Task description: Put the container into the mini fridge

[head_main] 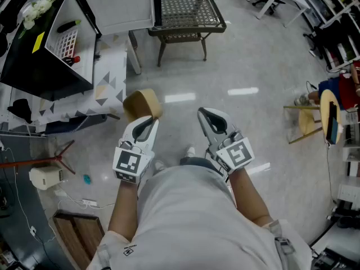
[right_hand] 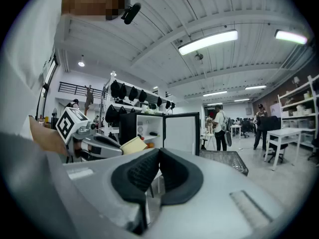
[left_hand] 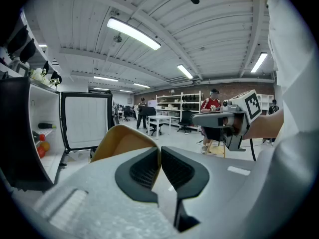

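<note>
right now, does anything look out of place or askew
Nothing damaged or spilled. The tan container sits tilted, pinched by its rim in the left gripper. A small teal object lies loose on the floor.

Floor and room, non-task items:
- Mesh table [head_main: 188,10], dark metal, far centre.
- Patterned cloth [head_main: 107,86], grey and yellow triangles, draped far left.
- Wooden stool [head_main: 312,114], right, round seat.
- Red stand legs [head_main: 34,162], near left.
- White device [head_main: 46,177], on the floor beside those legs.
- Teal object [head_main: 86,179], small, near it; kind unclear.
- Power strip [head_main: 89,203], white, near left.
- Wood panel [head_main: 81,232], nearest left.
- Ceiling lights [left_hand: 133,33], long strips.
- Shelving [left_hand: 179,103] and standing people, far back.
</note>
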`<state>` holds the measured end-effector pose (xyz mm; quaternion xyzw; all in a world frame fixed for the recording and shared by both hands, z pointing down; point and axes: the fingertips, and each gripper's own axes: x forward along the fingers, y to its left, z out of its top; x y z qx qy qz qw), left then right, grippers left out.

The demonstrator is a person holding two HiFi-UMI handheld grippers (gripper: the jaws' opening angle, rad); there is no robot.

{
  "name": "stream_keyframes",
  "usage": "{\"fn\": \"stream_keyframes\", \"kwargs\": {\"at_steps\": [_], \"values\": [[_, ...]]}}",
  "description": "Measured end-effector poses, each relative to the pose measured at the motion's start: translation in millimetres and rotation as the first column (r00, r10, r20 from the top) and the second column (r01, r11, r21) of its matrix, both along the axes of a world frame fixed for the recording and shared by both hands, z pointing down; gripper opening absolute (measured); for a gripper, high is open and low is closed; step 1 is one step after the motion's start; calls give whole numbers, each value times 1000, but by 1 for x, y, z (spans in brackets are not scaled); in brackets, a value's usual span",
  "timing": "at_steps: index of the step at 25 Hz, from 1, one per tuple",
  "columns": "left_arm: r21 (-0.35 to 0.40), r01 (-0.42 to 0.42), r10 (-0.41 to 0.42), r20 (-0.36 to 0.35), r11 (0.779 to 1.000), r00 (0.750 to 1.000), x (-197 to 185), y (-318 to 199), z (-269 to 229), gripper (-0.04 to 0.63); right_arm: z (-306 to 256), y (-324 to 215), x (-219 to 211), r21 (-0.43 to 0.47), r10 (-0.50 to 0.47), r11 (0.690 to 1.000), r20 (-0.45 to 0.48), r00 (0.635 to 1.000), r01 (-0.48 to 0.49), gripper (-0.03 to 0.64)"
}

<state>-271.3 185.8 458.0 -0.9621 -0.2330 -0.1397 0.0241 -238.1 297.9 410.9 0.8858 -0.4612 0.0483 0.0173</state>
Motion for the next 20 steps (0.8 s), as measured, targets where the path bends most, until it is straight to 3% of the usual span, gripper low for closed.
{"fn": "stream_keyframes", "kwargs": {"at_steps": [10,20], "values": [[21,7,-7,10,1000,1000,14,5,5,31,14,28,22,43,49,998,44,998,-51,3],[14,31,-31,28,999,999,70,67,13,31,30,112,79,43,81,996,85,993,-84,3]]}}
